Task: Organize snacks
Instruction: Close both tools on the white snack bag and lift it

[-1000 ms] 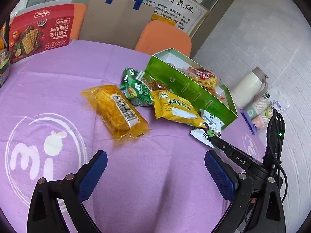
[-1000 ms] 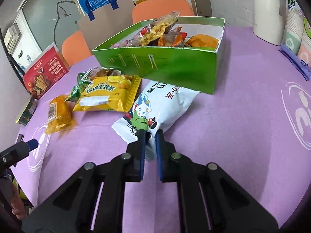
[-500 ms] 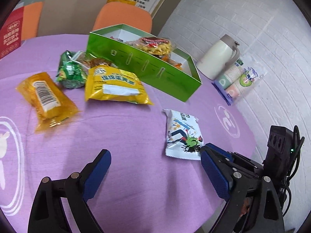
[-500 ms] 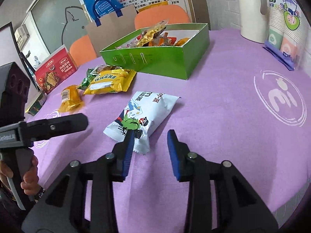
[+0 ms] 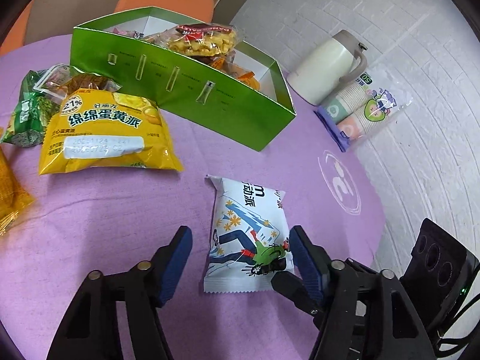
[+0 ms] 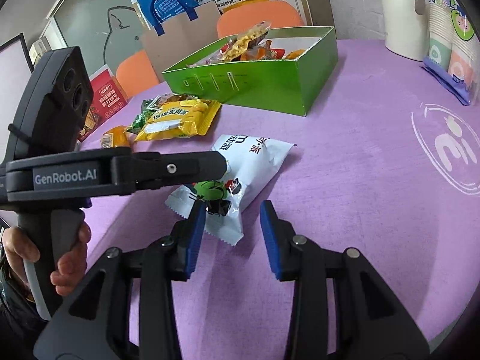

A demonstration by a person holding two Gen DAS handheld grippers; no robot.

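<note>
A white snack packet (image 5: pixel 246 234) with a cartoon figure lies flat on the purple tablecloth (image 5: pixel 105 240). My left gripper (image 5: pixel 240 246) straddles its near end and its jaws are closing. The right pad (image 5: pixel 300 252) is at the packet's edge, and the left pad (image 5: pixel 180 249) is still apart from it. In the right wrist view the same packet (image 6: pixel 255 162) has its near corner between the pads of my right gripper (image 6: pixel 232 234), which is open. The left gripper's finger (image 6: pixel 180 168) reaches over the packet from the left. The green box (image 5: pixel 210 111) holds several snacks.
A yellow packet (image 5: pixel 105 132), a green one (image 5: pixel 27 111) and an orange one (image 5: pixel 9 192) lie left of the box. A cream thermos (image 5: pixel 324 66) and a pack of paper cups (image 5: pixel 366 111) stand near the right table edge. A hand (image 6: pixel 69 258) holds the left gripper's handle.
My left gripper swung right, came down over the white packet and narrowed its jaws. My right gripper let go of the packet's corner and opened.
</note>
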